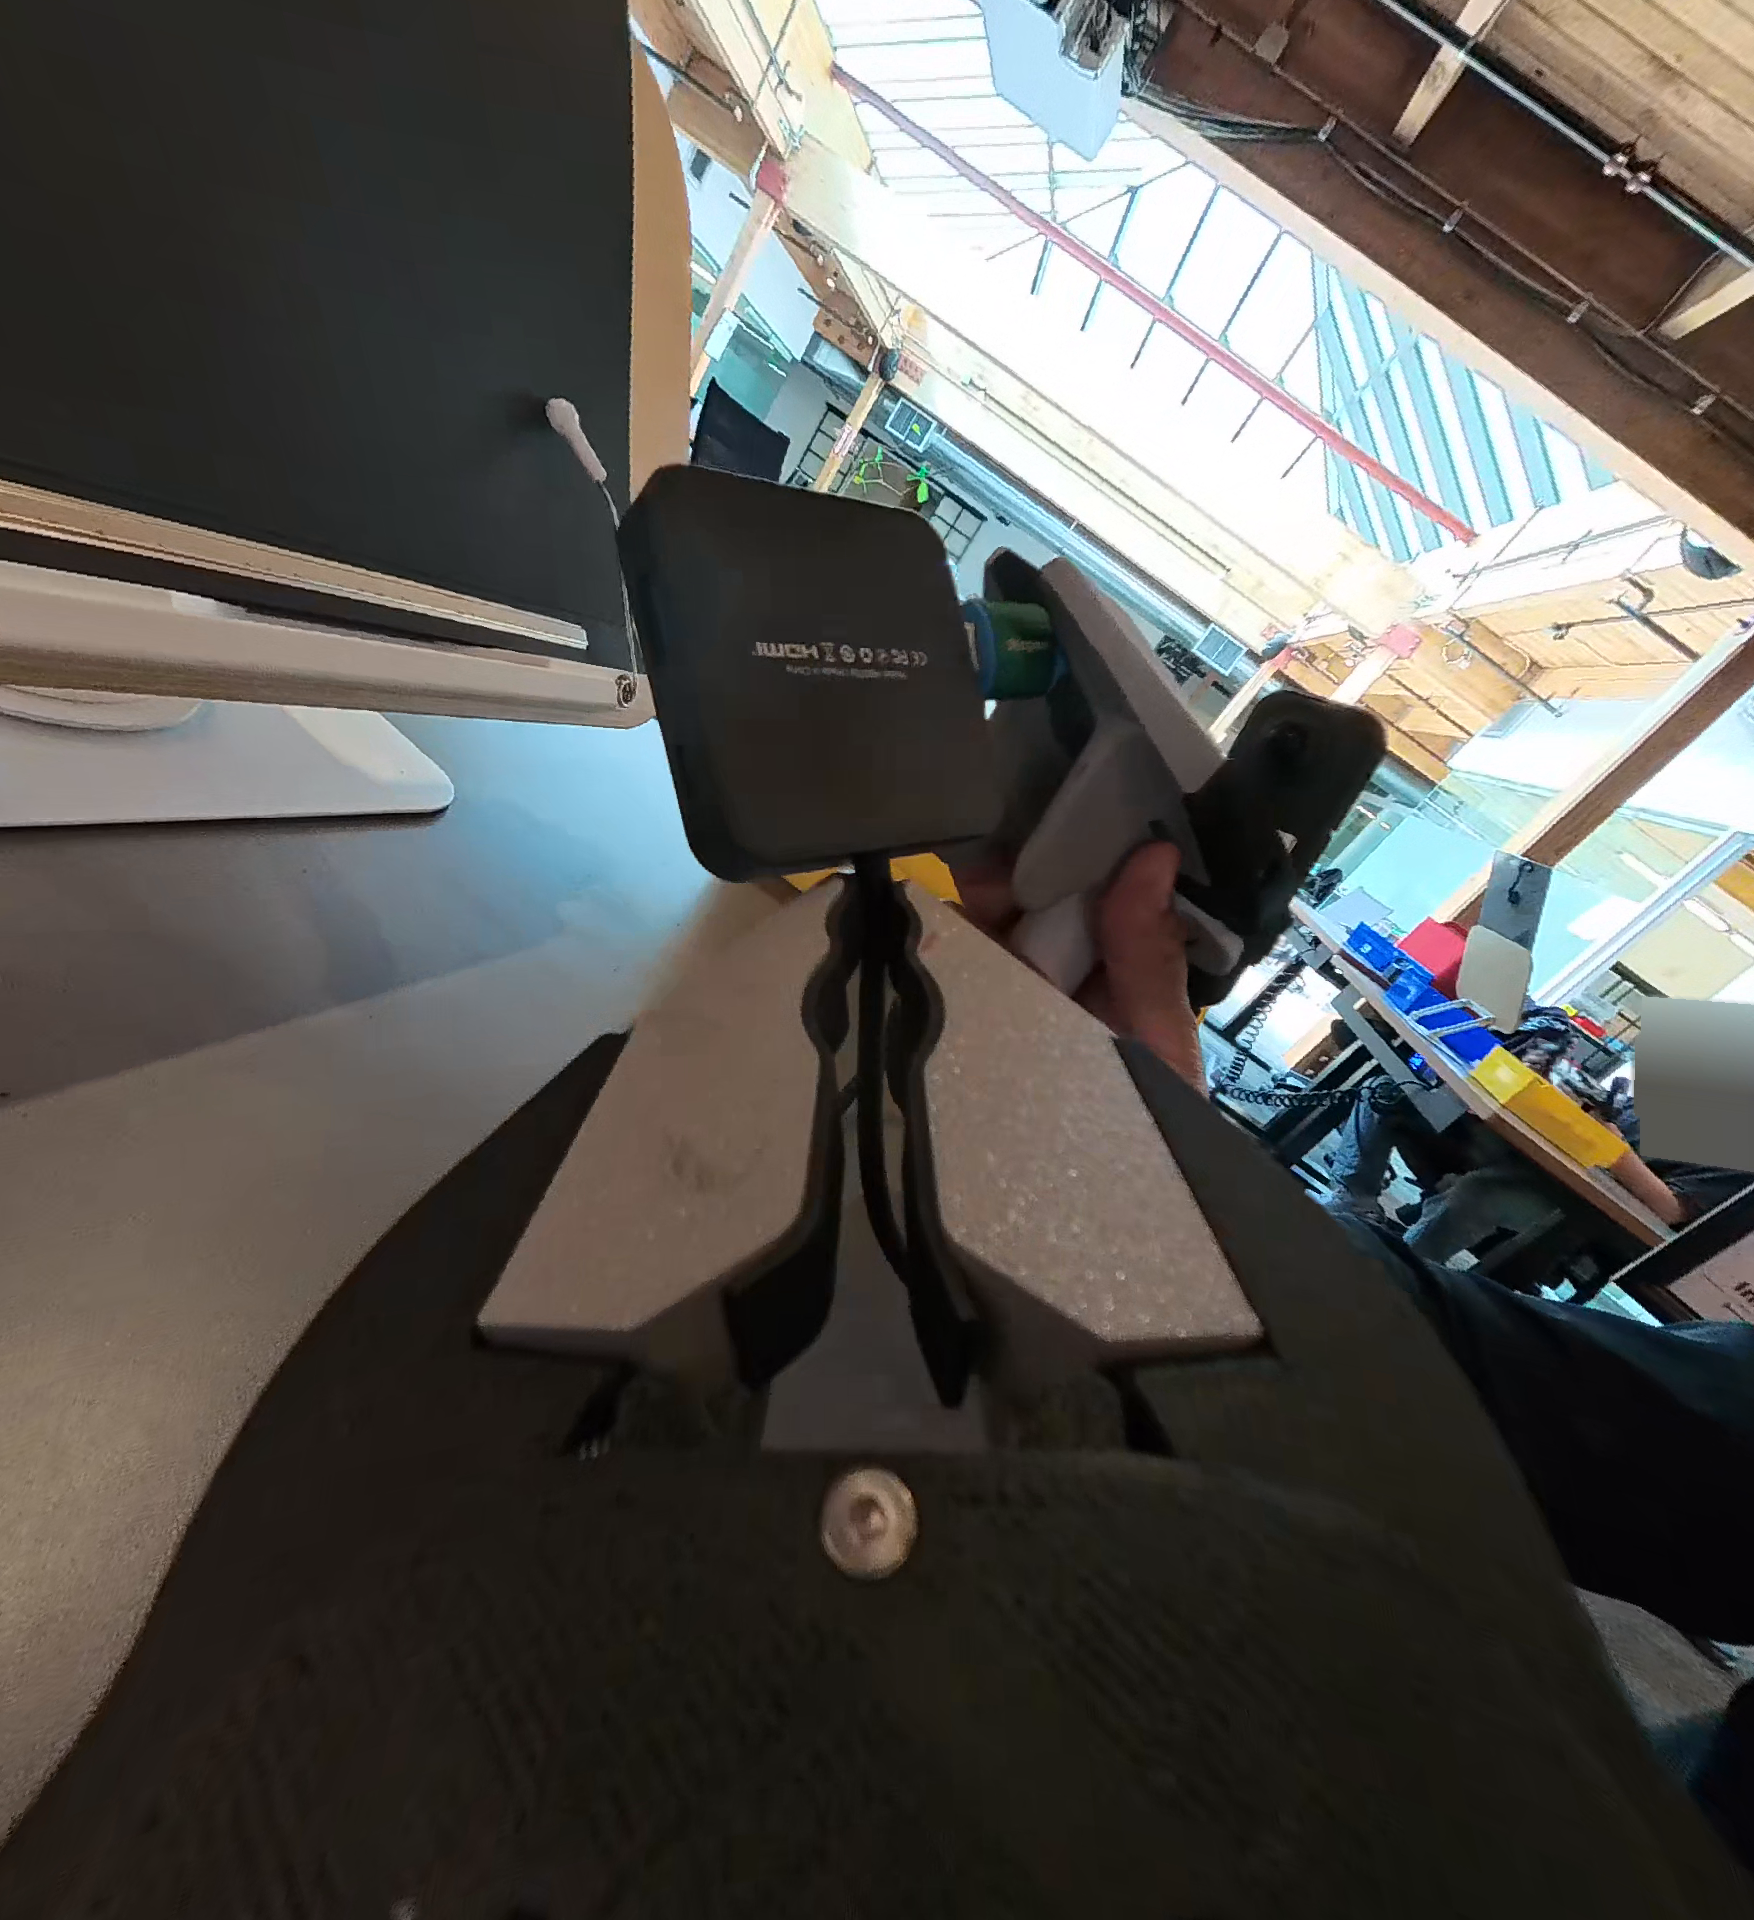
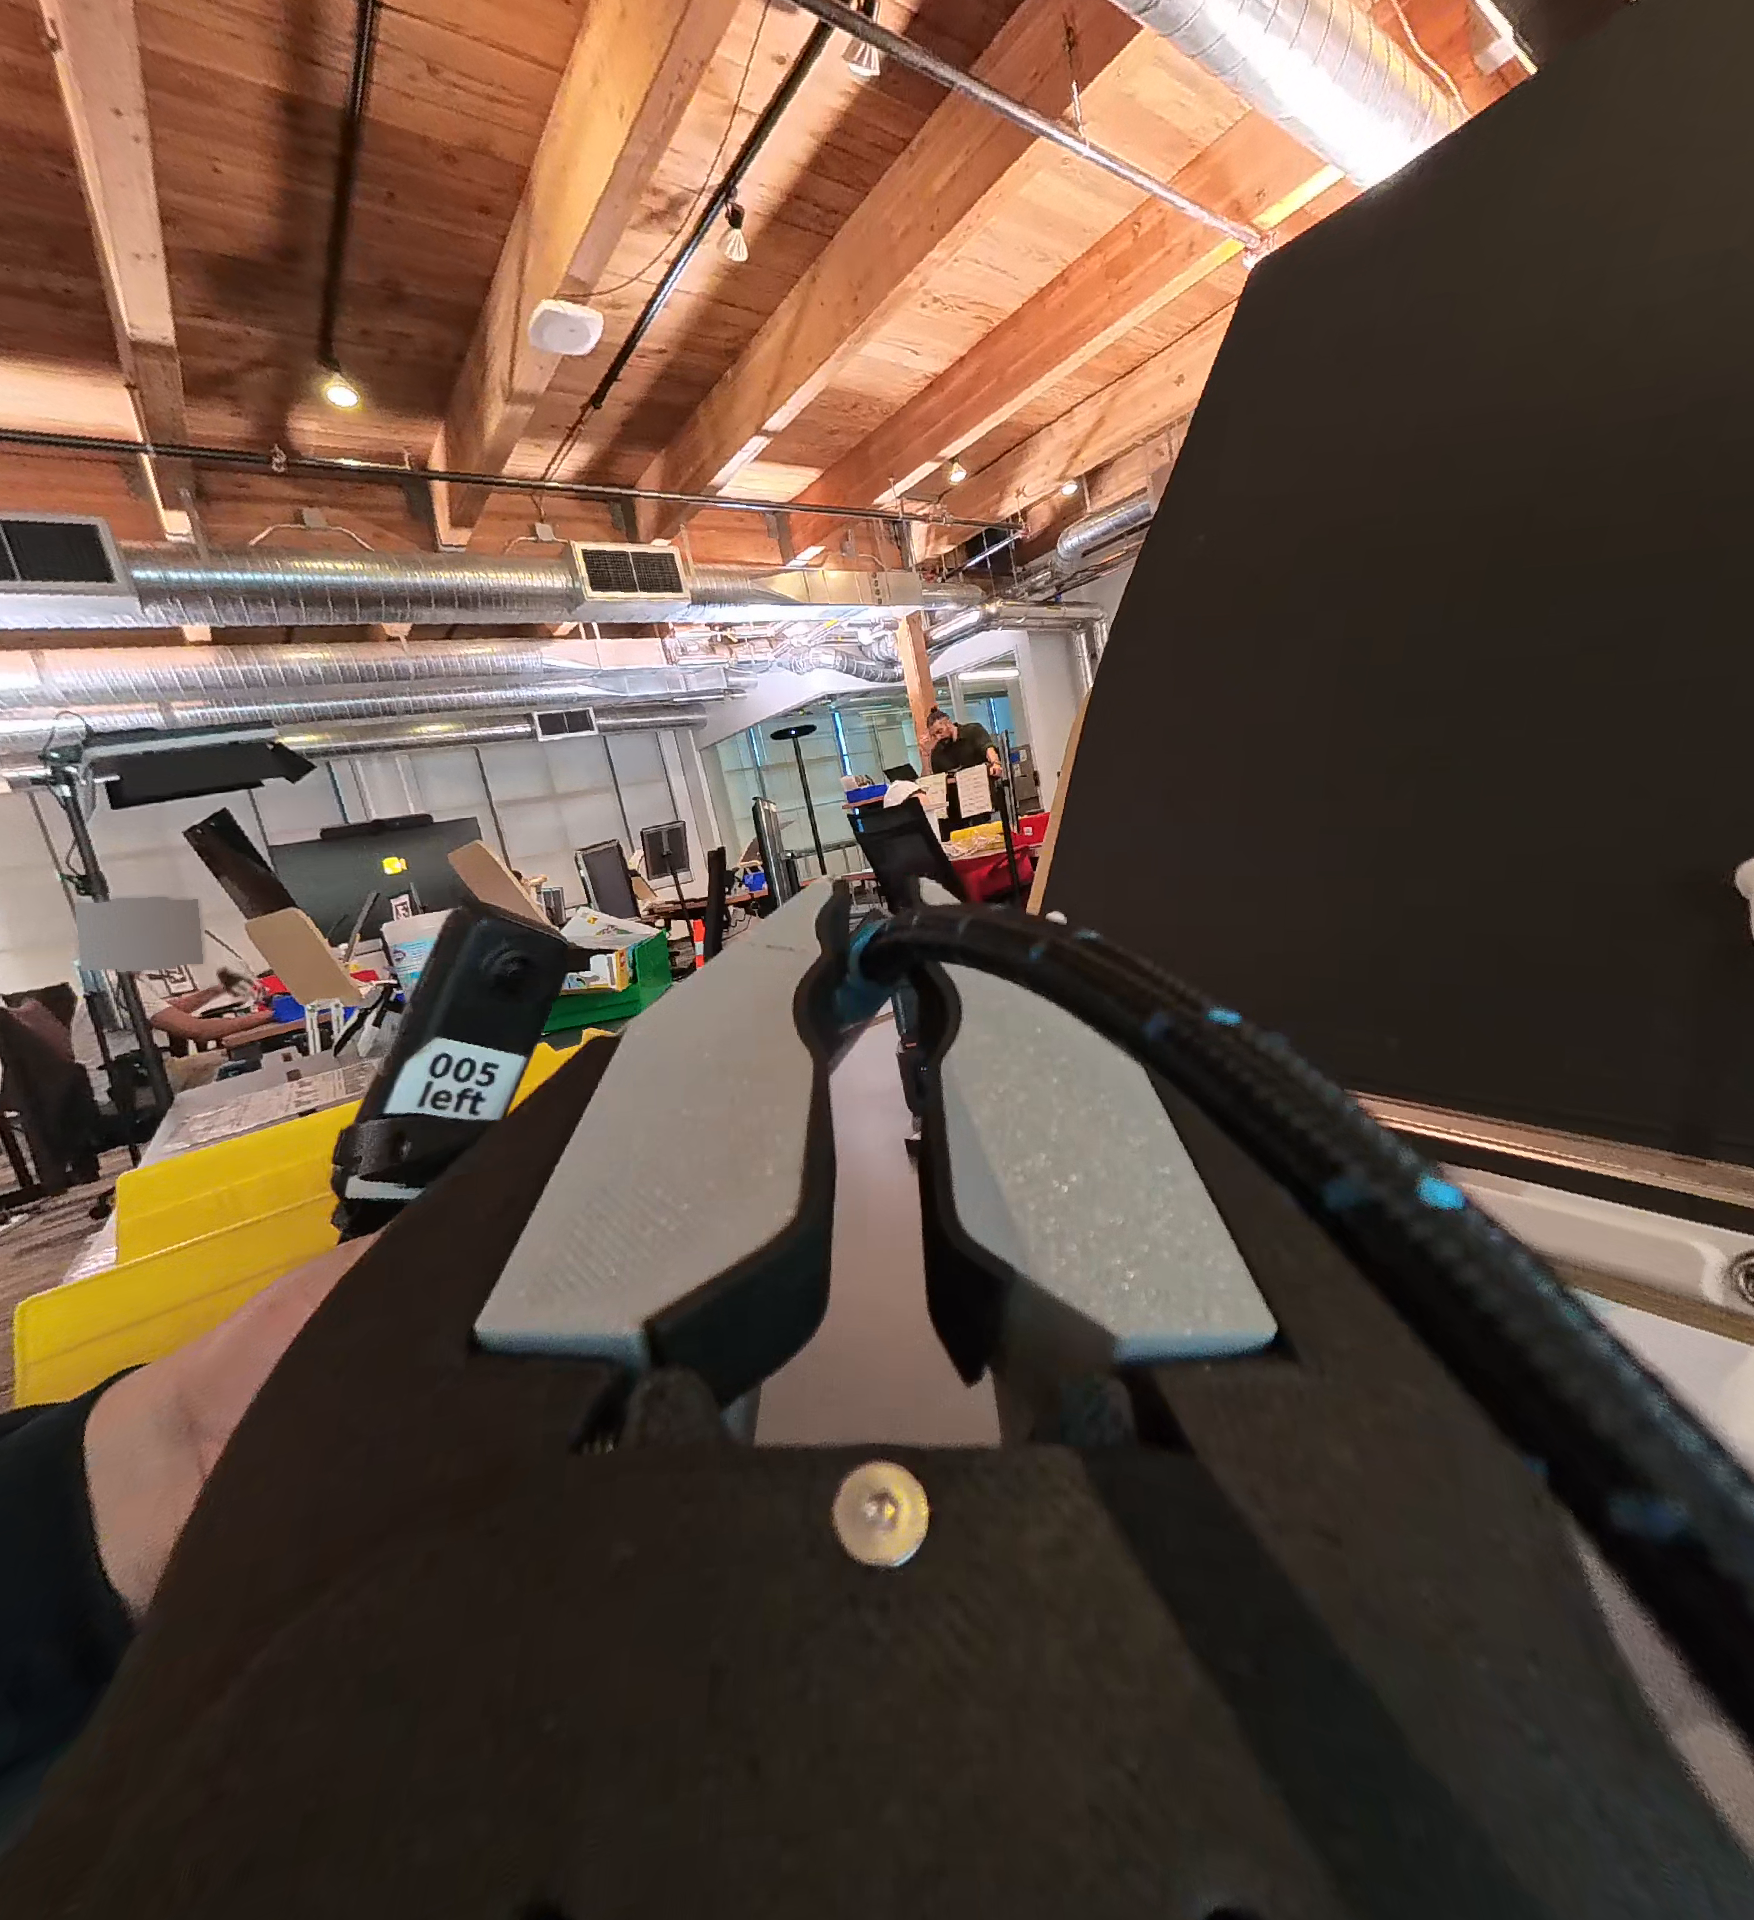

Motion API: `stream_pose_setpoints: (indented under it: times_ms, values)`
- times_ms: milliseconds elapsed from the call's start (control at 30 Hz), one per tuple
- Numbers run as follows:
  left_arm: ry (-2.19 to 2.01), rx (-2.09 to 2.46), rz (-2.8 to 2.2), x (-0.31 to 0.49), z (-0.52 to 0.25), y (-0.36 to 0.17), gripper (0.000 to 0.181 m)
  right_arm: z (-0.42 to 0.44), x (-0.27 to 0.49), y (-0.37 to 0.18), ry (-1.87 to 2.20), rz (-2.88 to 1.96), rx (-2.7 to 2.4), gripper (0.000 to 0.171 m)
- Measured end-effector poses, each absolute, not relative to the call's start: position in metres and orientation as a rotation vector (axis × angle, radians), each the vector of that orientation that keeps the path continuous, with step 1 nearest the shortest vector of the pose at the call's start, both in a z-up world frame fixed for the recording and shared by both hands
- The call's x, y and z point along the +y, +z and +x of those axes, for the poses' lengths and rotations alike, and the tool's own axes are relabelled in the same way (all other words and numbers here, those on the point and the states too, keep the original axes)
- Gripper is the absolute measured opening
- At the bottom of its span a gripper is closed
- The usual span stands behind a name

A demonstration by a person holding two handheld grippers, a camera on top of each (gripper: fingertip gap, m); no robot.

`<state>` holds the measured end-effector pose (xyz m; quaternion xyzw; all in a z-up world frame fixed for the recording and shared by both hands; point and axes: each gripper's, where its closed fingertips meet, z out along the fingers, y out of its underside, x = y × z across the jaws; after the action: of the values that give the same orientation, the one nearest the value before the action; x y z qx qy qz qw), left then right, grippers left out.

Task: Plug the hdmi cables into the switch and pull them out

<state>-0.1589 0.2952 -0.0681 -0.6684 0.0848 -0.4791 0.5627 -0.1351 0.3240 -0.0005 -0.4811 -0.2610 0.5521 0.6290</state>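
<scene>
Black board [image 1: 281, 260] close left of switch [image 1: 811, 675]; right claw [image 1: 1034, 644] crowds opposite side.

Left gripper [image 1: 873, 914] sits just below the switch [image 1: 800, 675], the switch's cord between its fingers. To the switch's right, a plug [image 1: 1018, 649], then the right gripper [image 1: 1049, 665]. A board [image 1: 270, 291] stands left, behind. The cable [image 2: 1372, 1143] arcs over the right gripper's right finger.

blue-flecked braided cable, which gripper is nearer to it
Right. The right gripper is shut on the braided cable at its plug end; the left gripper grips the switch by its lower edge.
</scene>
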Motion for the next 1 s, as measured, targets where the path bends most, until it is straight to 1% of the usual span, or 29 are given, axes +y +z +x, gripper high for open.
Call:
stream_pose_setpoints:
  times_ms: [567,633,800,1000]
  values:
    - [-1.025,0.279,-1.547,0.295,-0.147,-0.069,0.001,-0.132,0.318,0.006,1.368,-1.084,-0.566,0.007]
    - [-0.97,0.291,-1.55,0.296,-0.148,-0.069,0.002,-0.132,0.318,0.005,1.358,-1.089,-0.572,0.007]
    - [-0.675,0.41,-1.54,0.297,-0.15,-0.067,0.002,-0.13,0.317,0.006,1.253,-1.088,-0.602,0.007]
    - [-0.586,0.464,-1.518,0.293,-0.148,-0.064,0.003,-0.128,0.316,0.007,1.309,-1.092,-0.606,0.008]
